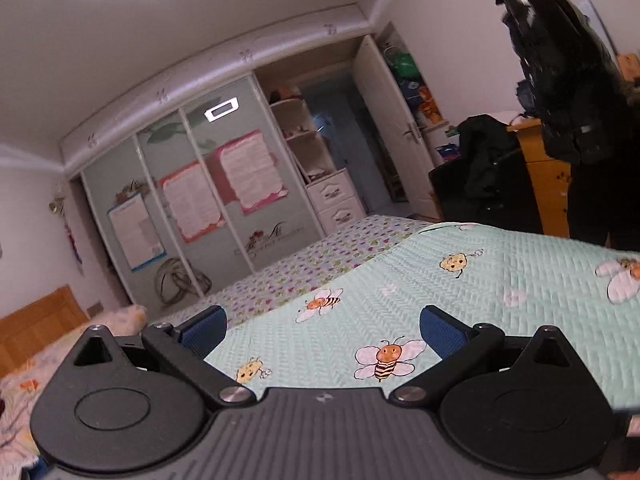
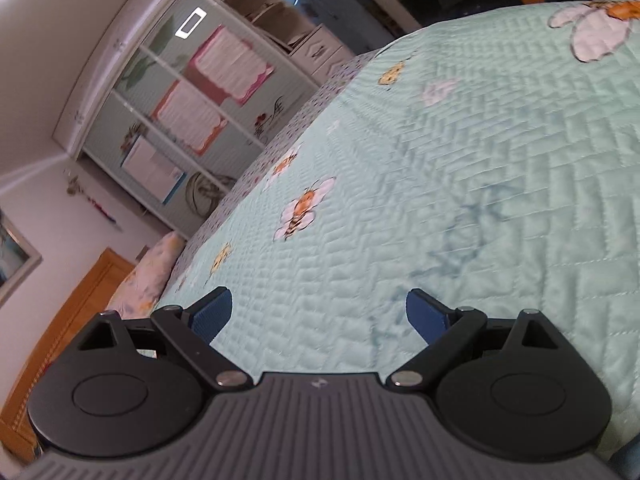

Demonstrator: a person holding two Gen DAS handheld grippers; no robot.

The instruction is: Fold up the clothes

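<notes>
Gaping wide and empty, both hand-held grippers, left [image 1: 323,330] and right [image 2: 319,314], over bee-print quilt [image 1: 500,280], clothes unseen.

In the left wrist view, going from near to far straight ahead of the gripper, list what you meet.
left gripper → bee-print quilt → floral sheet → sliding-door wardrobe
</notes>
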